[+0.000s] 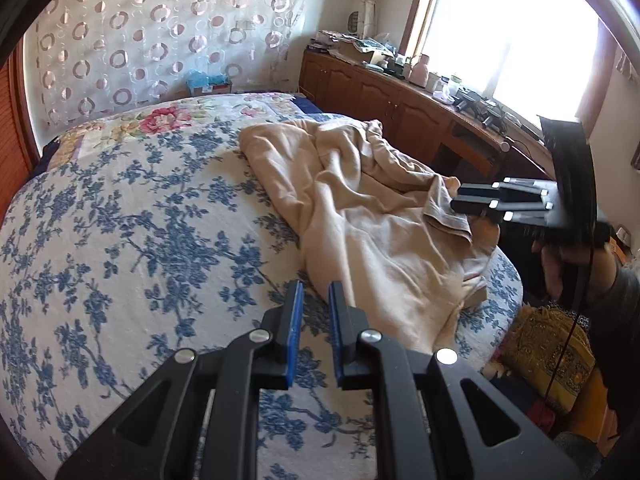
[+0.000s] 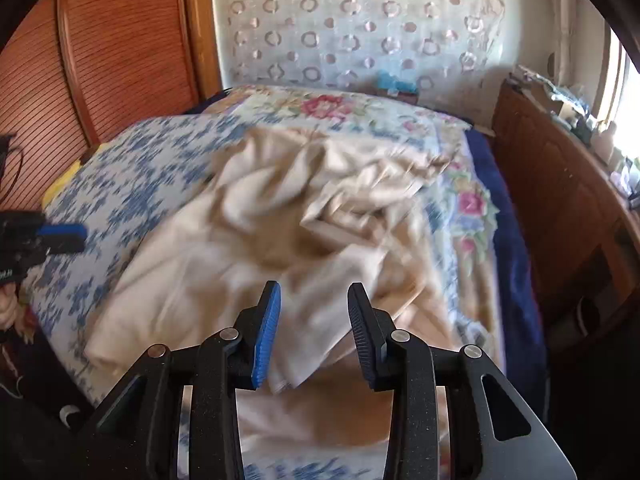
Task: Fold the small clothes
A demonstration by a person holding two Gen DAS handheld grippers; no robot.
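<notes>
Fingers first: the left gripper (image 1: pixel 314 334) has its two blue-padded fingers (image 1: pixel 295 332) nearly together, just a thin gap, and nothing in between, only bedsheet showing through. The right gripper (image 2: pixel 314 334) has its jaws parted a fair bit wider, ribbed blue pads facing each other, and they're empty too; the cloth lies under them, not pinched. In the left wrist view the right gripper's tips sit right at a turned-up hem of the cloth, but I honestly can't tell if they're touching it.

No readable writing anywhere. There's some white lettering on the body of the left gripper in the right wrist view, but it's cut off at the edge and too blurry to make out.

The garment (image 1: pixel 372 216) is a beige, soft-looking piece, crumpled with lots of folds, lying on the bed (image 1: pixel 120 240) toward the side nearest the wooden cabinets (image 1: pixel 384 96). The bed has a white sheet with a blue floral print, and a quilt with pink flowers further back. Behind that hangs a sheer curtain (image 1: pixel 160 28) with round ring patterns. The cabinet top by the window is cluttered with small bottles and boxes. A slatted wooden panel (image 2: pixel 100 60) stands on the other side.
</notes>
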